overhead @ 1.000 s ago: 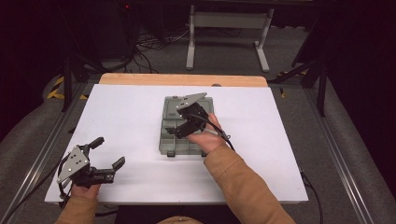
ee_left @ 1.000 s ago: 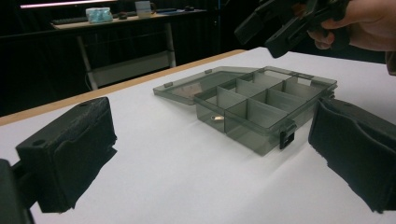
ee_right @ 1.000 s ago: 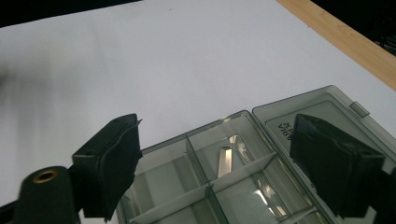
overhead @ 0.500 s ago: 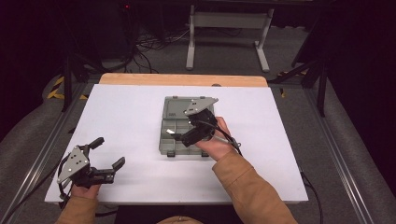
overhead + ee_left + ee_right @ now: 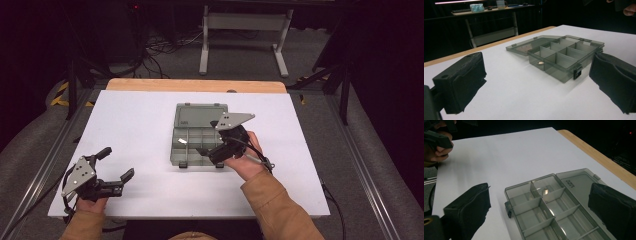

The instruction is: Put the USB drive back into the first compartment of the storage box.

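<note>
A smoky transparent compartment box (image 5: 173, 150) lies open mid-table, its lid (image 5: 200, 116) flat on the far side. One left compartment holds a small shiny metal piece (image 5: 182, 142), also visible in the left gripper view (image 5: 539, 63) and the right gripper view (image 5: 545, 191). My right gripper (image 5: 210, 154) hovers over the box's near right corner. Its jaws have just been opening and stand open, with nothing between them (image 5: 540, 202). My left gripper (image 5: 118, 161) rests open near the table's front left, facing the box (image 5: 536, 72) from a distance.
The white table top (image 5: 130, 120) ends in a wooden strip (image 5: 195, 85) at the far edge. Metal rails (image 5: 45, 165) run along both sides. A metal stand (image 5: 245, 30) and cables lie on the floor beyond. In the right gripper view, the other hand (image 5: 436, 150) is at top left.
My right gripper has drawn back from over the middle of the box toward the person and a little to the right. The left gripper has stayed put.
</note>
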Motion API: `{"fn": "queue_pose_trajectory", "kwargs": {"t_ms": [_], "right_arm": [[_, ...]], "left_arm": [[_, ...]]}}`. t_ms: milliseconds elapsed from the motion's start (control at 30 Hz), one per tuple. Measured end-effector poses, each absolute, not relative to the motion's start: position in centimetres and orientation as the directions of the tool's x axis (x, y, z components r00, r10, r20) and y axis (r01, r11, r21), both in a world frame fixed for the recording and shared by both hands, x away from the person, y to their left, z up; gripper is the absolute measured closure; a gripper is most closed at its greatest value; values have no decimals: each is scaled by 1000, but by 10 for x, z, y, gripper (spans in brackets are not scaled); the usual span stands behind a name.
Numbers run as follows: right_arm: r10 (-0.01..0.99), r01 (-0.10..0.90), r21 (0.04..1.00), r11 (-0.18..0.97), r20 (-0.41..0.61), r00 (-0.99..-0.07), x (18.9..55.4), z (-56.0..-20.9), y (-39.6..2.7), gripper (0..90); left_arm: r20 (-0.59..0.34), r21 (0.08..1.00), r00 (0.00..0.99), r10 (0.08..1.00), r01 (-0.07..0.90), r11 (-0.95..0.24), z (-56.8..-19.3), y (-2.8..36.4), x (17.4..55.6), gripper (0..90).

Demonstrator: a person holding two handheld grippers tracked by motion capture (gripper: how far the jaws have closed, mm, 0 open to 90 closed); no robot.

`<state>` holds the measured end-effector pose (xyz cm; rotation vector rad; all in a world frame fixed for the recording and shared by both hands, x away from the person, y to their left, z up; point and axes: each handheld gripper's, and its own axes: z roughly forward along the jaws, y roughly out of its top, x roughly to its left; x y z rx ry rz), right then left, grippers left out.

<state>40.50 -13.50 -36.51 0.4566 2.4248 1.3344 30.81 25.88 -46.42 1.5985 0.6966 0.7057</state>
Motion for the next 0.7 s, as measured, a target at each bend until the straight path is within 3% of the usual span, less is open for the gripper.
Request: {"fn": "queue_pose_trajectory", "kwargs": {"t_ms": [700], "right_arm": [[544, 117, 927, 357, -104, -833, 370, -387, -208, 22]], "left_arm": [[65, 990, 640, 766, 54, -129, -465, 258, 308, 10]]}}
